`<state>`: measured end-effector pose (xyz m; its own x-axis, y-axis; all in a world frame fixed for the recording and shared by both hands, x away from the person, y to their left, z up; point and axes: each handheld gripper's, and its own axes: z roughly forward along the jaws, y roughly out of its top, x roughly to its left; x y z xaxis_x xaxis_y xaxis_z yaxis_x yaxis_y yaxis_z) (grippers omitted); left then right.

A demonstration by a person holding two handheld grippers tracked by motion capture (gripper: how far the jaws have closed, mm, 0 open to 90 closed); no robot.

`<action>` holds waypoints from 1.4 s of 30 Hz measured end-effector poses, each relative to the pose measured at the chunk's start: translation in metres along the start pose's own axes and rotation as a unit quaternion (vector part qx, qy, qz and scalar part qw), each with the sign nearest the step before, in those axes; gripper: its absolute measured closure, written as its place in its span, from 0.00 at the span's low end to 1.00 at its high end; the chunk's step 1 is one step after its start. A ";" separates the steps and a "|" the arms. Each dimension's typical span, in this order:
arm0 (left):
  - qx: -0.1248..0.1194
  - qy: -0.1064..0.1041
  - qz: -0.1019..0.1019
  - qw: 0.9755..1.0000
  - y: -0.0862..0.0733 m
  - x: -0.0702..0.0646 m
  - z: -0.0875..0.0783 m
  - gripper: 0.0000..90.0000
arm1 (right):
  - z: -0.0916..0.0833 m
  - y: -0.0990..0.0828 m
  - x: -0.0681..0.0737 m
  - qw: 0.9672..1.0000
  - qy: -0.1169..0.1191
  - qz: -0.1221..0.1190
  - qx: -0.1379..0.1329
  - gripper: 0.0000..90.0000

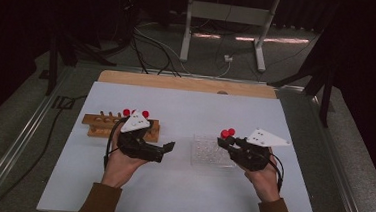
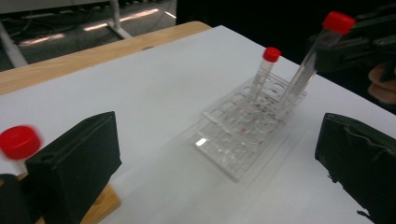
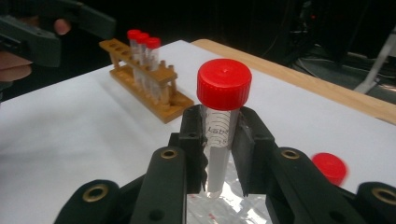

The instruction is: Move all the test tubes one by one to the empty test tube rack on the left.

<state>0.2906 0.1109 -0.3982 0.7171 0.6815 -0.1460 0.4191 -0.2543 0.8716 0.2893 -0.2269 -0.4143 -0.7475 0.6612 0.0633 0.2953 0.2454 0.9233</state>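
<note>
Two hands work at a white-topped bench (image 1: 179, 195) seen from above. The right tongs (image 3: 219, 154) are clamped on a clear tube with a red cap (image 3: 223, 93), gripping it just below the cap and holding it upright, its rounded tip just above a clear plastic rack (image 1: 208, 150) lying near the middle of the bench. In the left gripper view this held tube leans at the rack's far end, and a second red-capped tube (image 2: 264, 70) stands in the rack just beside it. The left tongs (image 1: 165, 147) are spread wide with nothing between them, hovering to the left of the clear rack and pointing toward it. Behind the left hand (image 1: 122, 156), farther left, sits a wooden rack (image 3: 149, 93) holding three more red-capped tubes (image 3: 142, 42) upright in a row.
</note>
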 end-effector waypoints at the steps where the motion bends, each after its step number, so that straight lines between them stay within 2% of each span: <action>1: 0.002 -0.002 0.001 1.000 0.002 -0.002 0.002 0.02 | 0.001 0.000 0.002 1.000 0.003 0.000 0.001 0.82; 7: 0.001 -0.022 0.002 1.000 0.012 -0.012 0.010 0.05 | 0.010 -0.001 0.012 1.000 0.023 -0.007 0.014 0.82; 12: 0.003 -0.035 0.015 0.999 0.020 -0.024 0.017 0.10 | 0.015 0.000 0.019 0.999 0.035 -0.011 0.018 0.82; 14: 0.001 -0.047 0.017 0.999 0.023 -0.028 0.019 0.20 | 0.017 -0.001 0.023 0.999 0.043 -0.013 0.020 0.82; 17: 0.001 -0.058 0.023 0.998 0.026 -0.034 0.023 0.21 | 0.022 -0.001 0.028 0.998 0.054 -0.013 0.027 0.82; 20: -0.002 -0.077 0.028 0.997 0.027 -0.040 0.027 0.28 | 0.026 -0.002 0.034 0.997 0.062 -0.018 0.031 0.82; 25: 0.005 -0.105 0.037 0.994 0.028 -0.048 0.035 0.48 | 0.029 -0.002 0.037 0.997 0.070 -0.018 0.034 0.82; 28: 0.015 -0.110 0.041 0.993 0.028 -0.052 0.041 0.58 | 0.030 -0.002 0.038 0.997 0.073 -0.018 0.033 0.82; 34: 0.030 -0.108 0.051 0.992 0.026 -0.056 0.049 0.77 | 0.031 -0.003 0.039 0.996 0.079 -0.018 0.035 0.82; 38: 0.030 -0.110 0.047 0.992 0.026 -0.054 0.049 0.78 | 0.031 -0.004 0.037 0.996 0.085 -0.018 0.034 0.81; 42: 0.027 -0.105 0.045 0.993 0.025 -0.052 0.047 0.79 | 0.031 -0.004 0.037 0.995 0.088 -0.018 0.032 0.63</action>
<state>0.2906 0.0367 -0.3906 0.8508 0.4983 -0.1671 0.3729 -0.3483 0.8600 0.2793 -0.1814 -0.4278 -0.8490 0.5185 0.1018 0.3001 0.3145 0.9006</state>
